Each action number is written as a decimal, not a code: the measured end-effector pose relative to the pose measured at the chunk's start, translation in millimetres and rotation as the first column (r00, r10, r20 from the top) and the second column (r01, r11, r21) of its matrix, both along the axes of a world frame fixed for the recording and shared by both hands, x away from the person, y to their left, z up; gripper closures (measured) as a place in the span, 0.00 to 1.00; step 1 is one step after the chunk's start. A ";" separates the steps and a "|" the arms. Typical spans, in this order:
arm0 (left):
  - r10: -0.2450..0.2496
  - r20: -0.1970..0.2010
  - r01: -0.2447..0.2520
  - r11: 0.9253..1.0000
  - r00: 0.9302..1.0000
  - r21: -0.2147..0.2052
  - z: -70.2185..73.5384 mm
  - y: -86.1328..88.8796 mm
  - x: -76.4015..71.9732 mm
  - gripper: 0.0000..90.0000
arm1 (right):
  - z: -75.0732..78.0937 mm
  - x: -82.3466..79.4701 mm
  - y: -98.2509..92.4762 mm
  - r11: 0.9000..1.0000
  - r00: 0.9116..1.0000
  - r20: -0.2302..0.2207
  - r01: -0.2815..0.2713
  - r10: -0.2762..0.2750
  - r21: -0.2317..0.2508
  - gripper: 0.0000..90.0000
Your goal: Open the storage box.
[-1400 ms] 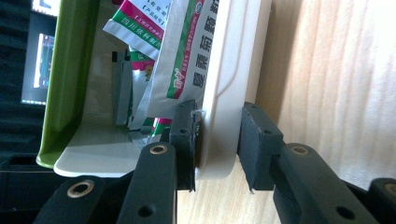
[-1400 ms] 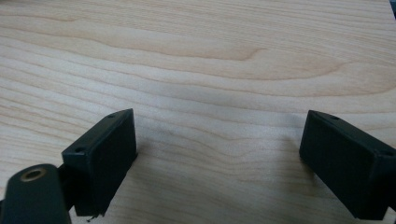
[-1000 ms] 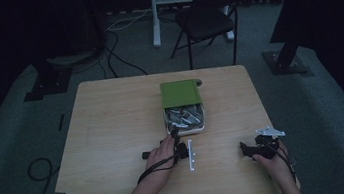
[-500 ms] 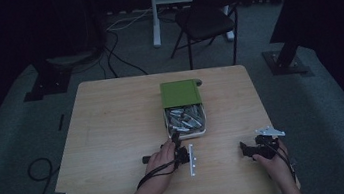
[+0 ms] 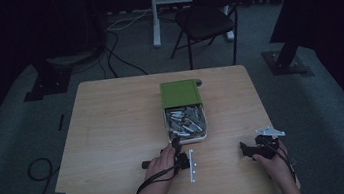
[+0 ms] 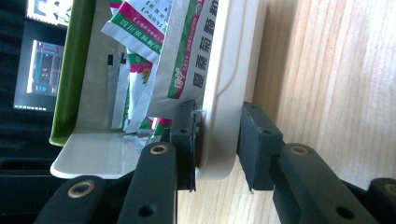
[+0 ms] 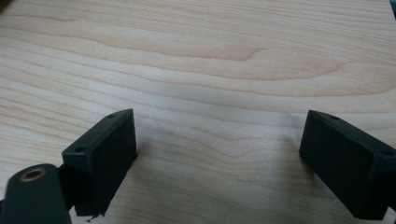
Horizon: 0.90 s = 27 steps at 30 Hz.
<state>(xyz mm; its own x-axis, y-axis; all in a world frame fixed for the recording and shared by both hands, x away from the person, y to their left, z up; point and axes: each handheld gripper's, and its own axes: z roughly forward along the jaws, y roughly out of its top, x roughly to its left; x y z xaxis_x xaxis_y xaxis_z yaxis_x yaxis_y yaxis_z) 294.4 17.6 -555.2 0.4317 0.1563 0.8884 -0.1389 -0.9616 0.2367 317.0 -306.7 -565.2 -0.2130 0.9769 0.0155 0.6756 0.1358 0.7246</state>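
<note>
- A wooden worktop (image 5: 114, 135) stands on a grey carpeted floor in a dim room; a loop of black cable (image 5: 38, 170) lies on the floor off its left edge.
- The left hand (image 5: 161, 165) comes in over the worktop's near edge, a little left of its middle, holding the left gripper (image 5: 176, 144), which points toward the far edge.
- In the left gripper view the left gripper (image 6: 215, 140) straddles the near wall of a cream-coloured tray (image 6: 224, 93): one jaw stands inside against the wall, the other outside with a small gap to it, so the claw is partly open and not yet clamped.
- The tray (image 5: 204, 135) sits at the middle of the worktop, nearer the near edge than the far one, and holds a heap of printed sachets (image 6: 159, 56) in white, green and red.
- A green lid (image 5: 179, 93) covers the tray's far half, reaching toward the far edge.
- A thin white strip (image 5: 192, 165) lies flat on the worktop just right of the left hand.
- The right hand (image 5: 277, 164) rests near the worktop's near right corner, holding the right gripper (image 5: 247, 150).
- In the right gripper view the right gripper (image 7: 219, 163) has its jaws spread wide over bare wood, holding nothing.
- A dark folding chair (image 5: 210, 19) stands beyond the far edge.
</note>
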 end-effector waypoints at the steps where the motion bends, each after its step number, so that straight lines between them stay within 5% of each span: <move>1: -0.001 -0.002 0.001 1.000 1.000 0.005 -0.2 0.1 -0.9 0.78 | 0.0 0.0 0.0 1.000 1.000 0.000 0.000 0.000 0.000 0.12; 27: -0.018 -0.013 0.018 1.000 1.000 0.004 -4.1 2.9 -24.9 0.78 | 0.0 -0.1 0.0 1.000 1.000 0.000 0.000 0.000 -0.001 0.12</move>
<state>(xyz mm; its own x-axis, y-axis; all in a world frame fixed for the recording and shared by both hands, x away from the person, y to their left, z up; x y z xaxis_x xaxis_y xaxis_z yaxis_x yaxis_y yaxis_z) 269.5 20.5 -559.3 0.4461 0.1448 0.8832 -0.1531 -0.9599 0.2348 316.9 -306.7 -565.2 -0.2130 0.9769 0.0147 0.6758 0.1365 0.7243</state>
